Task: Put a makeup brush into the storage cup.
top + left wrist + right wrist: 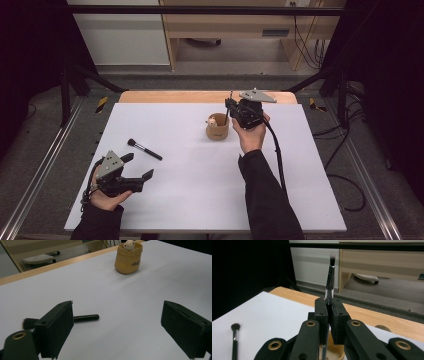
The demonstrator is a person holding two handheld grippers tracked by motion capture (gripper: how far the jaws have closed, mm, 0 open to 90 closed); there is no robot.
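Observation:
A tan cup (217,129) stands at the back middle of the white table sheet (200,200), with a small white thing (212,120) in it. My right gripper (229,106) is just right of and above the cup, shut on a thin brush (330,277) held upright with its dark bristles on top; the cup's rim (337,350) lies right under the jaws. A black makeup brush (144,149) lies flat at the left. My left gripper (138,166) is open near the front left, its jaws wide apart, and the black brush (85,318) lies just past its left jaw.
The tan cup (128,258) is far ahead in the left gripper view. A wooden table edge (200,96) runs behind the sheet. Metal frame rails (40,170) flank the table. A cable (277,155) trails from the right gripper along the sleeve.

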